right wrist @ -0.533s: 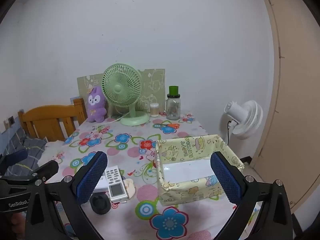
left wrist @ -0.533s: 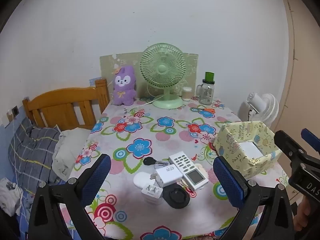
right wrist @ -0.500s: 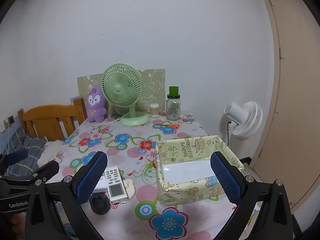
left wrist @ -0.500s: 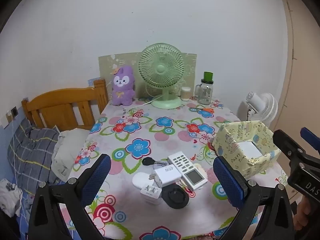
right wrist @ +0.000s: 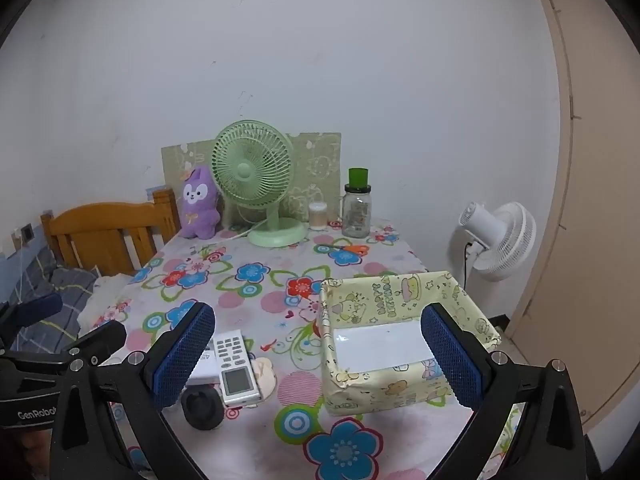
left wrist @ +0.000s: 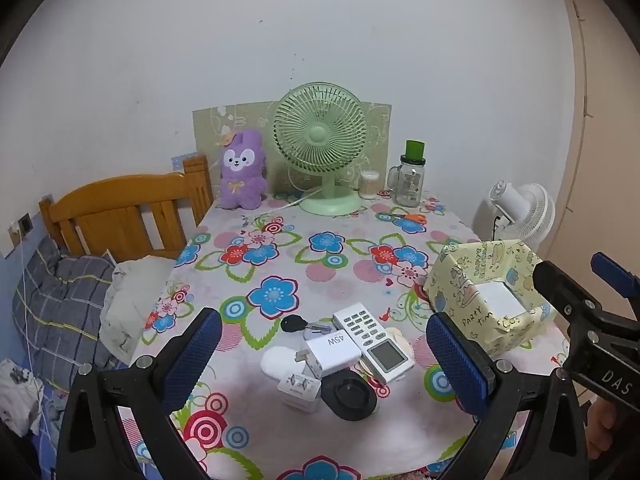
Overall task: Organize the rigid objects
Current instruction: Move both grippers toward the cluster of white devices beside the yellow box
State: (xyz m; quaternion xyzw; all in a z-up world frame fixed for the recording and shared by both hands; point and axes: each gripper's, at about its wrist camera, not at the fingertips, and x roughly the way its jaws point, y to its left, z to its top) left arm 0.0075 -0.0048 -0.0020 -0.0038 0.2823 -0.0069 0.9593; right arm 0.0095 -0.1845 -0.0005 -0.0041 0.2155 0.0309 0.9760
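A cluster of small rigid items lies near the table's front edge: a white remote control (left wrist: 372, 341) (right wrist: 235, 366), a white 45W charger (left wrist: 330, 350), a small white plug (left wrist: 299, 388), a black round cap (left wrist: 349, 395) (right wrist: 202, 400), a black key (left wrist: 298, 324). A yellow patterned box (left wrist: 486, 300) (right wrist: 400, 340) stands open to their right, with a white bottom. My left gripper (left wrist: 320, 364) is open above the cluster, holding nothing. My right gripper (right wrist: 320, 360) is open over the box's left side, holding nothing.
A floral tablecloth (left wrist: 280, 264) covers the table. At the back stand a green desk fan (left wrist: 322, 160), a purple plush (left wrist: 242, 170), a glass jar with a green lid (left wrist: 410, 176) and orange scissors (left wrist: 410, 217). A wooden bed (left wrist: 120, 212) is left, a white floor fan (right wrist: 500, 240) right.
The left wrist view has shifted slightly; the table items sit a little lower and left in frame. Both grippers stay open and empty.
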